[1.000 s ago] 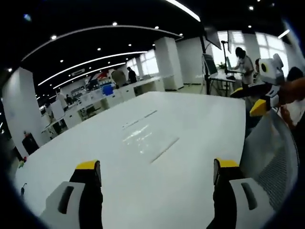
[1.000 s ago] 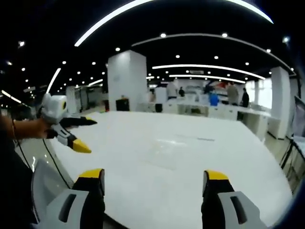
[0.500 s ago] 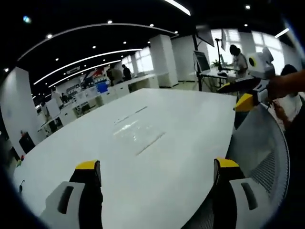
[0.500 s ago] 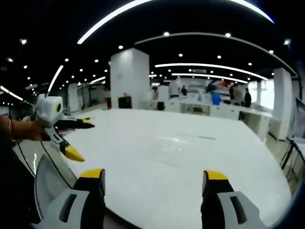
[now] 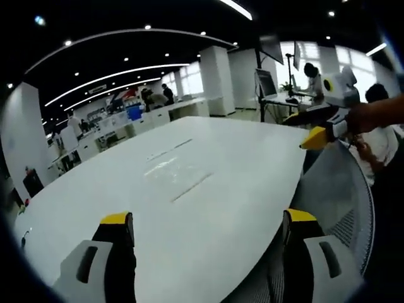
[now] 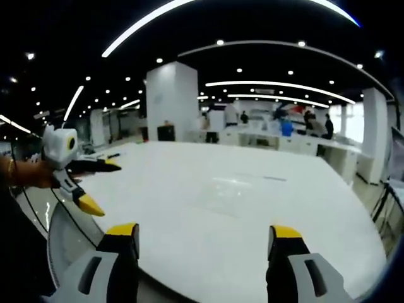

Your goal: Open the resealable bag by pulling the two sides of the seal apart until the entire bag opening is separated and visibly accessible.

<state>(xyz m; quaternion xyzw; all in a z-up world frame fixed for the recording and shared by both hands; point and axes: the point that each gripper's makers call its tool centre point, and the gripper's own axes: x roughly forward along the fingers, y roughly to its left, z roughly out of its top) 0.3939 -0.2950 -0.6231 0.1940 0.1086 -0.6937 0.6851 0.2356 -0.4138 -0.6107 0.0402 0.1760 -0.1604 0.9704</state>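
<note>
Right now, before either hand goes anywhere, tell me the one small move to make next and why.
Probably carry both grippers forward and down toward the clear bag, which lies flat in the middle of the white table. The left gripper and the right gripper both stand open, holding nothing, back near the table's edge, and the bag looks untouched, its seal too faint to judge.

No legible text, label, brand, number or sign appears in either view. The glossy white oval table point(image 5: 208, 189) carries no readable markings. The red and blue shapes among the distant white desks point(image 6: 284, 129) are too small and blurred to read. The dark upright screen on a stand point(image 5: 265, 82) shows no readable characters.
</note>
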